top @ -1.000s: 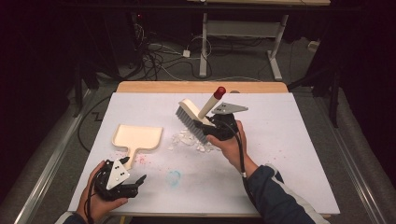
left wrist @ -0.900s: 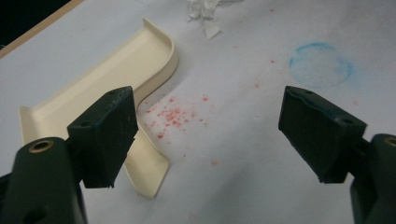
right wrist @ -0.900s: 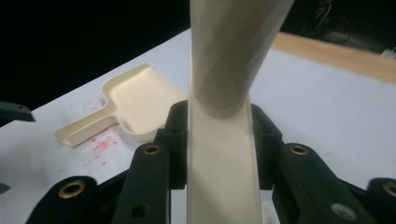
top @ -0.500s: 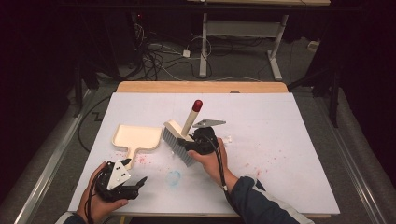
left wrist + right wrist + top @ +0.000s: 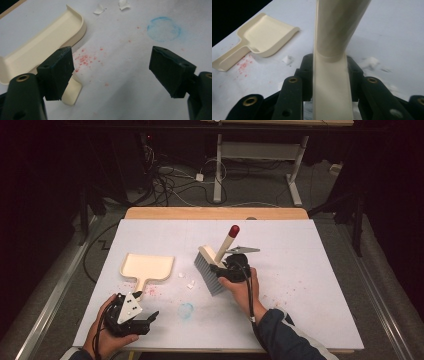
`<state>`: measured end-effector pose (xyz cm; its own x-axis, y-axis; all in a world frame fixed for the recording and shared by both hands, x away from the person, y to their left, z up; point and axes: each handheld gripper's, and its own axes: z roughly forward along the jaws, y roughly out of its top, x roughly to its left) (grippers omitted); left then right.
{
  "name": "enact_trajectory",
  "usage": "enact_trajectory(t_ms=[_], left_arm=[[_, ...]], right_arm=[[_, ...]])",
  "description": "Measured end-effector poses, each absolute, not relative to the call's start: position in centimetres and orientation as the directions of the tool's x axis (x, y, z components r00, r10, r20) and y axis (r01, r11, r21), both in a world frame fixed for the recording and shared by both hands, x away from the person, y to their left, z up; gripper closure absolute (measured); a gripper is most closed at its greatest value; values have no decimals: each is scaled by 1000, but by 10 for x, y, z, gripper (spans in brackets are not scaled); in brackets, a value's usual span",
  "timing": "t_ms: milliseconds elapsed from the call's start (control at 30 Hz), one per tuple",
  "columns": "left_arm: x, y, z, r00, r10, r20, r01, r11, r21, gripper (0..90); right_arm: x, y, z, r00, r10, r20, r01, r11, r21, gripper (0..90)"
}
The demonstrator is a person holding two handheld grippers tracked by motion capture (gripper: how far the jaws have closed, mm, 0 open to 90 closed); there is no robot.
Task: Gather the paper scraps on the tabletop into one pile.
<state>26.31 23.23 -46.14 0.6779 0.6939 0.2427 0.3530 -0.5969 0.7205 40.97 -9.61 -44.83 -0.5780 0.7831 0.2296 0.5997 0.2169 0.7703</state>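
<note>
The right hand-held gripper (image 5: 223,268) is clamped on the brush (image 5: 212,270) handle, bristles on the tabletop (image 5: 320,270) near the dustpan (image 5: 146,267). It's probably light and stiff; grip low on the handle. The left hand-held gripper (image 5: 145,319) is spread apart.

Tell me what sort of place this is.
Probably a lab or workshop test bench: a white-covered table with a brush and dustpan, cables tangled on the floor behind, and a bare desk frame.

We see a white table (image 5: 320,270) with a blue ring stain (image 5: 186,310) and red specks (image 5: 85,60) — beyond it, tangled cables (image 5: 165,180) on the floor.
</note>
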Motion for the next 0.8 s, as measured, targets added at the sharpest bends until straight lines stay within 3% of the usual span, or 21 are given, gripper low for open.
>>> enact_trajectory(t_ms=[400,567,800], left_arm=[[263,230,-461,681,690,244,357,-604,713,193],[263,230,-461,677,694,246,359,-602,713,193],[263,231,-462,678,693,244,361,-603,711,194]], right_arm=[[401,-122,-424,-565,786,253,566,145,812,674],[390,-101,-418,-620,727,295,549,135,825,674],[375,-58,-435,-687,639,344,580,198,790,674]])
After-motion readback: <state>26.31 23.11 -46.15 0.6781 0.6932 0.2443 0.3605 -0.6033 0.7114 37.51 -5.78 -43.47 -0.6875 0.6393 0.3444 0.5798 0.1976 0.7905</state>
